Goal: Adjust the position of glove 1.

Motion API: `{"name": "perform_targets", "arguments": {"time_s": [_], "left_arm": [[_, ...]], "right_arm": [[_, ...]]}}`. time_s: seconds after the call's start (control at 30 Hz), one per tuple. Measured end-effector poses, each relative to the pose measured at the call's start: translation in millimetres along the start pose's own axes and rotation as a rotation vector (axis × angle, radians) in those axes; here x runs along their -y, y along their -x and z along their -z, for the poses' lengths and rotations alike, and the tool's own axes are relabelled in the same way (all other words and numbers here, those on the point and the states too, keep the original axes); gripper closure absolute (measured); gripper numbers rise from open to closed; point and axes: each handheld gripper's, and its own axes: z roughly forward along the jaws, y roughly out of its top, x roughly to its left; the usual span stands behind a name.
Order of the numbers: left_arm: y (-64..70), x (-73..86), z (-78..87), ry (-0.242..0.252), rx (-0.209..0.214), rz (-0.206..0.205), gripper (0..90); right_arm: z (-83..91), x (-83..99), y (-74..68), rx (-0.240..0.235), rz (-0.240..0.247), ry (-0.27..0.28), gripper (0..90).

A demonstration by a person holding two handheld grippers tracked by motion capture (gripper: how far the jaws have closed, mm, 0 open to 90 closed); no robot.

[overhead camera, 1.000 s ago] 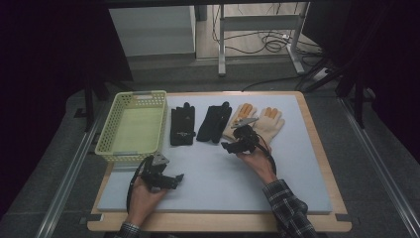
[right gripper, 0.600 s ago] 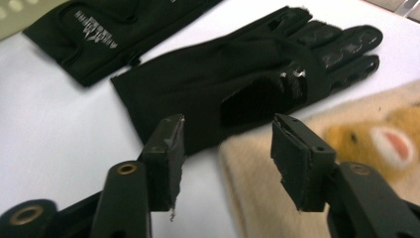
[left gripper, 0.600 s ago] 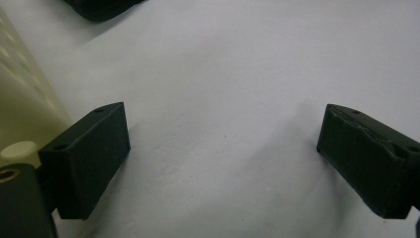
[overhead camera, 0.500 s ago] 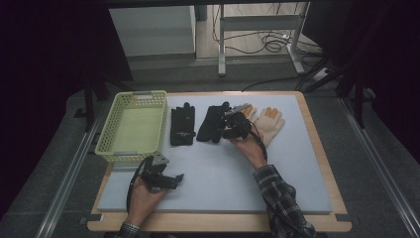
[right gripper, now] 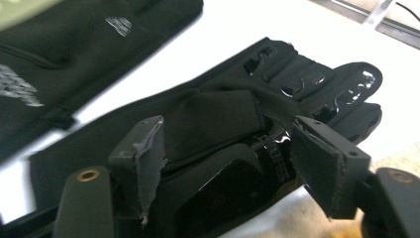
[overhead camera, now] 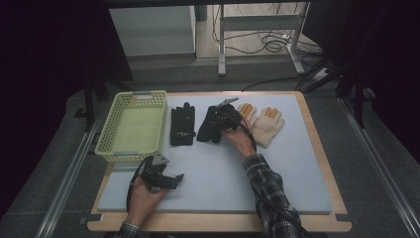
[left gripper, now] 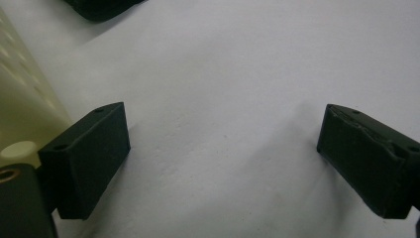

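At the centre of the high view, the person's right gripper (overhead camera: 221,118) is down on the black glove (overhead camera: 210,126), the second of two black gloves lying side by side on the pale mat (overhead camera: 297,163). Its own camera shows the jaws partly open, one on each side of a raised fold of the glove's (right gripper: 223,119) fabric, the cloth bunched between them; whether they have pinched it tight cannot be told. Just left of that glove lies the other black glove (overhead camera: 182,126), flat, fingers pointing to the top of the frame. To the right, a pair of cream gloves (overhead camera: 262,124) with orange fingertips rests beside the gripper, their fingers also pointing up. A pale green basket (overhead camera: 111,144) stands at the left of the table, its floor bare. Lower left in the high view, the left gripper (overhead camera: 168,181) sits in the person's hand low over the mat, well apart from the gloves. Its own camera shows the jaws spread wide, holding nothing, with bare mat (left gripper: 223,99) between them and the basket's wall (left gripper: 20,104) at the left edge. A plaid sleeve (overhead camera: 270,191) runs up from the bottom edge toward the right gripper.
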Motion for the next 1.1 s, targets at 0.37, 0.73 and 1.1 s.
{"name": "perform_targets", "arguments": {"time_s": [0.37,0.73,1.1], "left_arm": [[0.0,0.0,0.0,0.000,0.000,0.000,6.3],[0.0,0.0,0.0,-0.001,0.001,0.001,6.3],[-0.2,0.0,0.0,-0.001,0.000,-0.002,6.3]], "right_arm": [[-12.8,4.0,-7.7,-0.020,-0.047,-0.040,77.3],[7.2,-1.4,-10.3,-0.047,-0.029,0.006,83.1],[61.8,0.5,-33.7,-0.120,0.038,0.075,83.0]]}}
